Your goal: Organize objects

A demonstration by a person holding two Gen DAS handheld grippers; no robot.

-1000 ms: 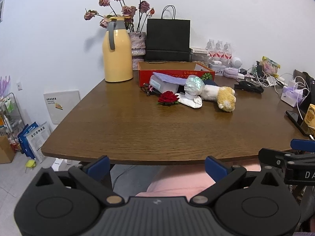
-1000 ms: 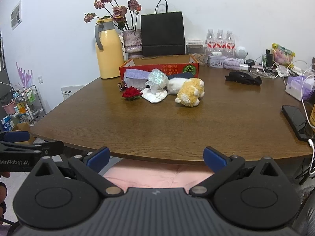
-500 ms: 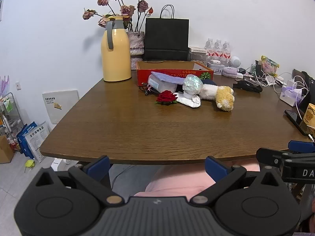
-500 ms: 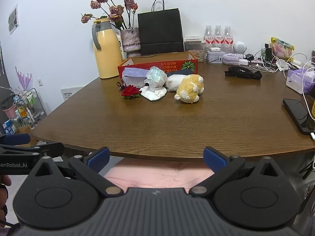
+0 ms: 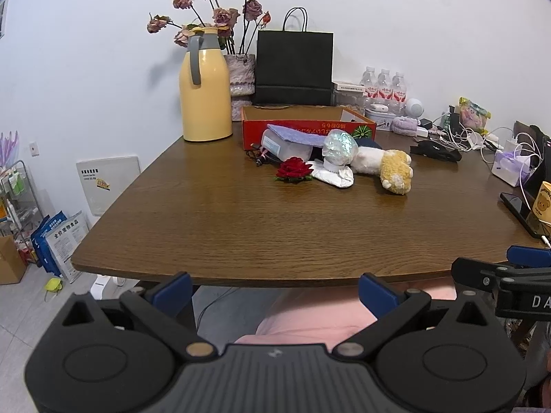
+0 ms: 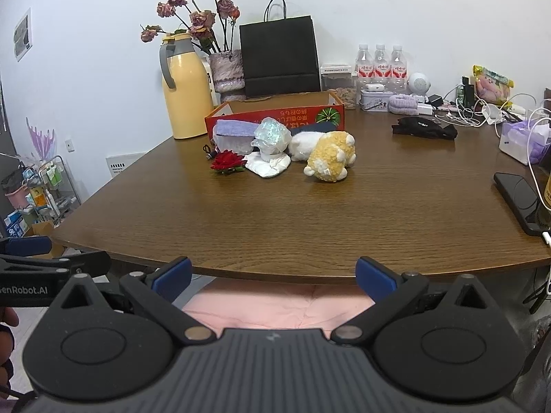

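A red cardboard box [image 5: 303,127] [image 6: 275,113] stands open at the back of the brown table [image 5: 275,227] [image 6: 310,220]. In front of it lies a pile: a red fabric rose [image 5: 294,169] [image 6: 227,161], a white cloth [image 5: 332,177] [image 6: 268,167], an iridescent wrapped object [image 5: 339,146] [image 6: 272,134], a yellow and white plush toy [image 5: 389,168] [image 6: 330,160] and a clear pouch with a purple cover [image 5: 286,141] [image 6: 234,134]. My left gripper [image 5: 273,292] and right gripper [image 6: 272,277] are both open and empty, held before the table's near edge, far from the pile.
A yellow thermos jug [image 5: 205,93], a vase of dried roses [image 5: 241,79] and a black paper bag [image 5: 294,67] stand at the back. Water bottles [image 6: 380,65], cables, a tissue box [image 6: 520,141] and a phone [image 6: 520,199] fill the right side.
Both grippers have drifted slightly back and up from the table, so the scene shifts a little. Both stay open and empty.
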